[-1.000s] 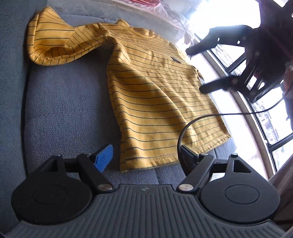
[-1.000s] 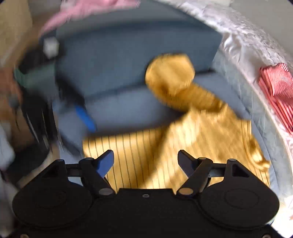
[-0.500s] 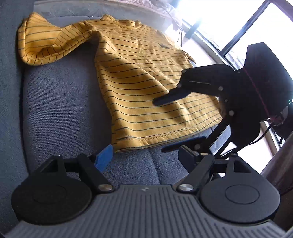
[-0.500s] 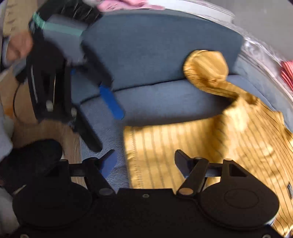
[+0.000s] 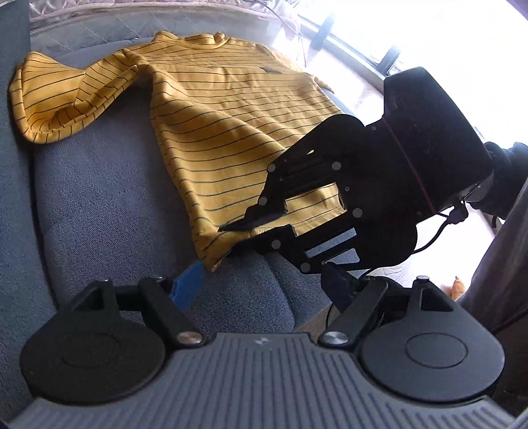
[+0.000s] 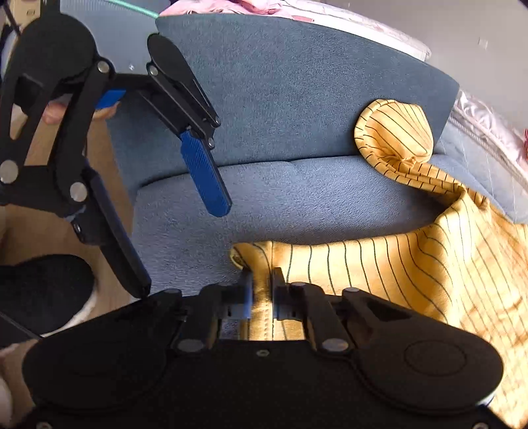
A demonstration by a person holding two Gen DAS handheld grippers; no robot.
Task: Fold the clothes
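Right now the yellow striped shirt (image 5: 231,125) lies spread on the blue sofa seat (image 5: 99,198), and the right gripper (image 6: 262,290) has its jaws closed on the shirt's hem at the corner nearest the sofa's front edge. The left gripper (image 5: 260,290) hangs just beside that corner with its jaws wide apart, holding nothing.

The likeliest failure is a one-sided lift: with only one hem corner pinched, pulling up would drag the shirt askew and bunch the fold. The bite also looks shallow (only the stitched edge sits between the jaws), so the cloth could slip free.

One sleeve (image 6: 396,132) is crumpled against the sofa backrest (image 6: 297,82) and may trail into the fold. Pink fabric (image 6: 257,5) behind the backrest is well clear
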